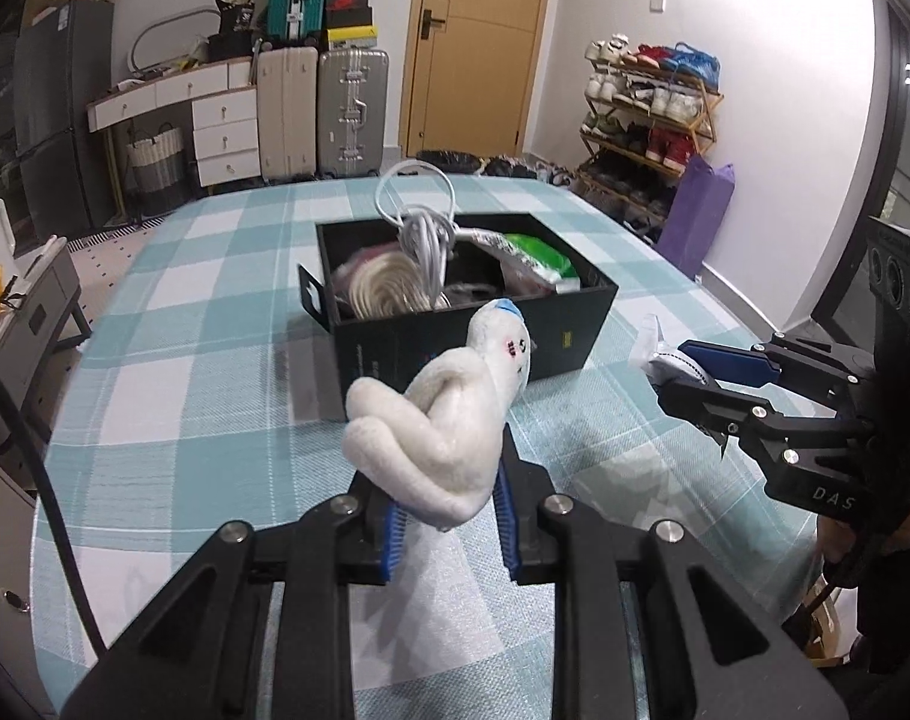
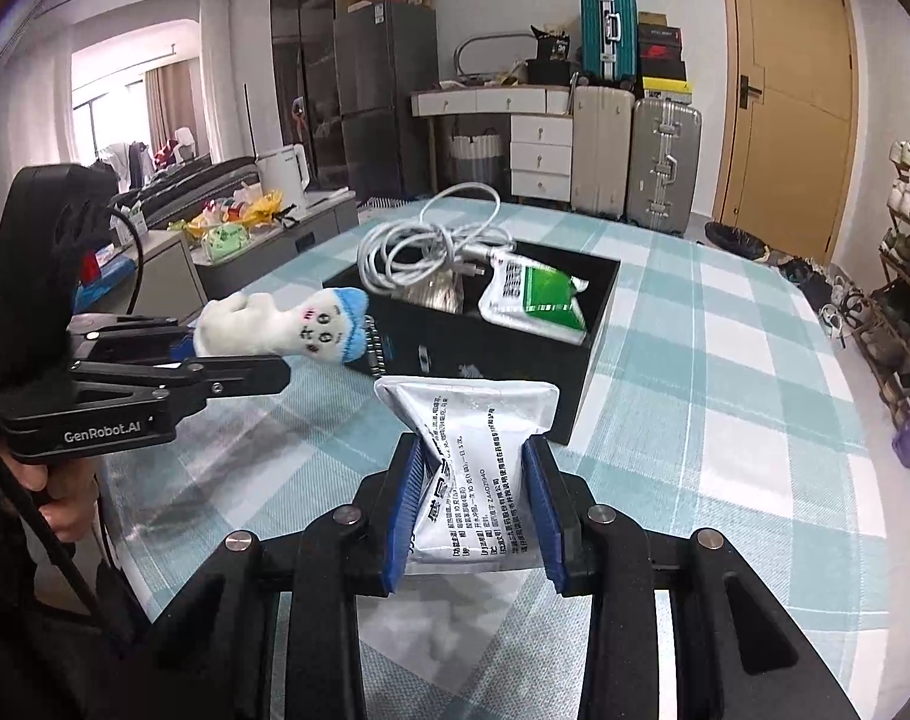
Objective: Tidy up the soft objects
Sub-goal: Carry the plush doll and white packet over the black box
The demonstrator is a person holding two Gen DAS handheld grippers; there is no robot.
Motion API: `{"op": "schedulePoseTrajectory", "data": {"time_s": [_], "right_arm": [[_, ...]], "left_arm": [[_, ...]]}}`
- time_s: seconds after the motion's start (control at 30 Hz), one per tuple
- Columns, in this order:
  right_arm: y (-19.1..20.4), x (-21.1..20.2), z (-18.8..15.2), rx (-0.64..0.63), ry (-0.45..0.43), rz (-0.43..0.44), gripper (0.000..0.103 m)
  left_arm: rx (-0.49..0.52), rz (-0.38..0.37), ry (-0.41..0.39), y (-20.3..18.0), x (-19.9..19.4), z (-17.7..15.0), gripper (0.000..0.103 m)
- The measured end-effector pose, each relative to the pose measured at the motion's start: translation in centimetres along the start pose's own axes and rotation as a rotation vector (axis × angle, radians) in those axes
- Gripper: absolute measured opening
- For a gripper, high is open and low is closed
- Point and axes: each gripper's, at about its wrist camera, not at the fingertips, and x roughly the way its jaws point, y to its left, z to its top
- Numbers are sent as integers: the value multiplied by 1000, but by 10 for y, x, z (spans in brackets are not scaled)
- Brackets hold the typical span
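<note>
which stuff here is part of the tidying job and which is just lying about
Job: plush toy in left gripper; white pouch in right gripper; black box with cable and green packet.

Lying about: suitcases, shoe rack, purple bag, drawers.

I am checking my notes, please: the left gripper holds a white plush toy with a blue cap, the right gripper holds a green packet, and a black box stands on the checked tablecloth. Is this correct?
Not quite. The right gripper holds a white printed sachet, as the right wrist view shows; the green packet lies in the black box. The rest stands: left gripper holds the plush toy, box on the checked tablecloth.
</note>
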Motion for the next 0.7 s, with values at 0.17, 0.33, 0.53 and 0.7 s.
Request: {"op": "schedulePoseTrajectory", "data": {"time_s": [0.17, 0.33, 0.53, 0.7], "right_arm": [[-3, -4, 9, 17, -36, -5, 34], [-6, -5, 18, 33, -62, -10, 34], [-9, -4, 29, 48, -90, -14, 34], [-11, 1, 39, 58, -111, -10, 34]], "left_arm": [[-26, 5, -35, 8, -10, 6, 23], [-53, 14, -61, 15, -12, 15, 23], [-70, 28, -89, 21, -12, 27, 23], [-73, 41, -111, 24, -7, 41, 23]]}}
